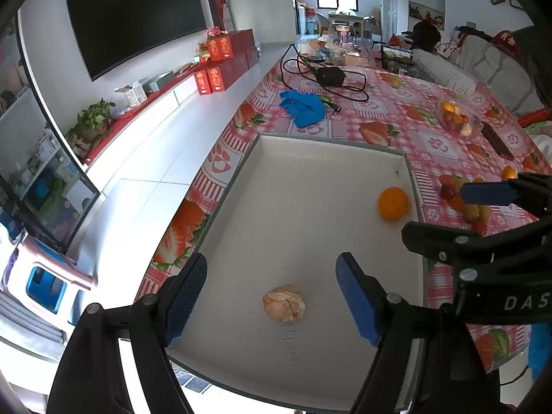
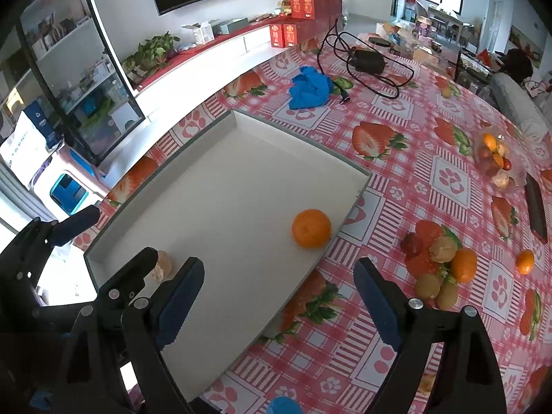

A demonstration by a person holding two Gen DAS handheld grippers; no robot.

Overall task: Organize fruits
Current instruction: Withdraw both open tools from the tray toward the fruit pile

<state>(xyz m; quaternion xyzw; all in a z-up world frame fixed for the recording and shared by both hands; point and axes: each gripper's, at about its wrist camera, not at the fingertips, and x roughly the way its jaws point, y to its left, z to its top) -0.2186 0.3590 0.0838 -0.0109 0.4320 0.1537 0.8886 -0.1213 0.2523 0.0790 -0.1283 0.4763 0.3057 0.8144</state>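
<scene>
Both hand-held grippers, left (image 1: 272, 298) and right (image 2: 279, 293), gaped empty; a lumpy peeled citrus (image 1: 284, 303) and smooth round orange (image 2: 311, 228) lay in the flat white tray (image 1: 293, 207).

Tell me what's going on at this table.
A person is sorting fruit with a handheld gripper in each hand. Both the left gripper and right gripper are open and empty above the white tray. The tray holds a whole orange near its right wall and a peeled orange at the near end. More fruit sits loose on the strawberry-print tablecloth beside it.
</scene>
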